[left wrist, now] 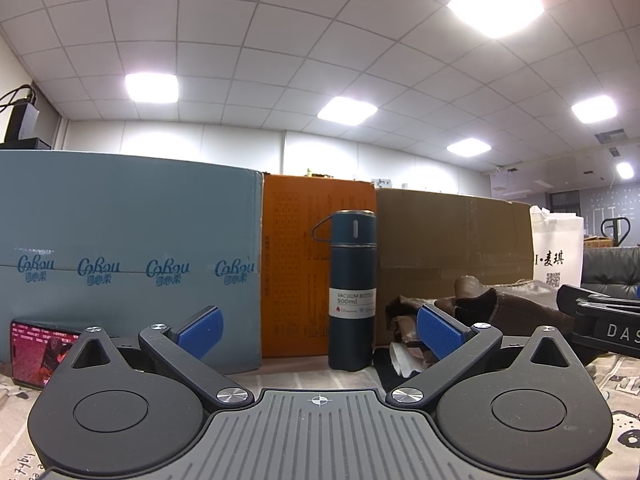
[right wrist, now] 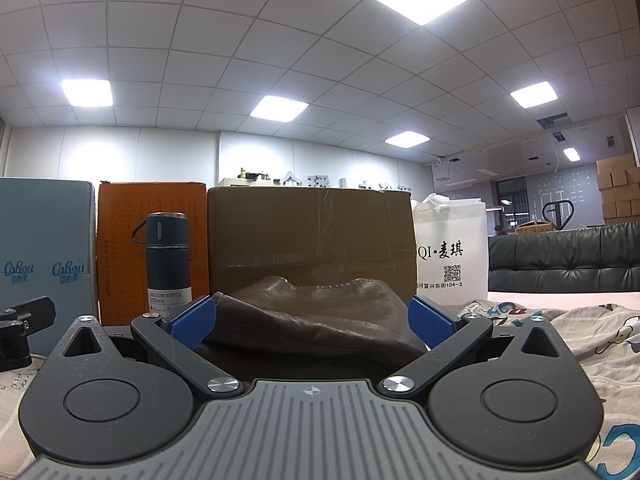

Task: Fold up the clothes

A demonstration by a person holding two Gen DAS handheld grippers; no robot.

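A brown leather-like garment (right wrist: 312, 316) lies bunched on the printed cloth surface, right in front of my right gripper (right wrist: 311, 322). That gripper is open, its blue pads on either side of the garment's near edge. The same garment shows in the left wrist view (left wrist: 492, 312) at the right, behind the right blue pad (left wrist: 440, 330). My left gripper (left wrist: 319, 330) is open and empty, pointing at a dark blue vacuum bottle (left wrist: 352, 288). The right gripper's body (left wrist: 600, 320) shows at the far right of the left view.
Behind stand a blue-grey carton (left wrist: 128, 264), an orange box (left wrist: 296, 264), a brown cardboard box (right wrist: 312, 232) and a white bag (right wrist: 452, 256). A phone (left wrist: 40, 352) with a lit screen leans at the left. A black sofa (right wrist: 568, 260) is at the right.
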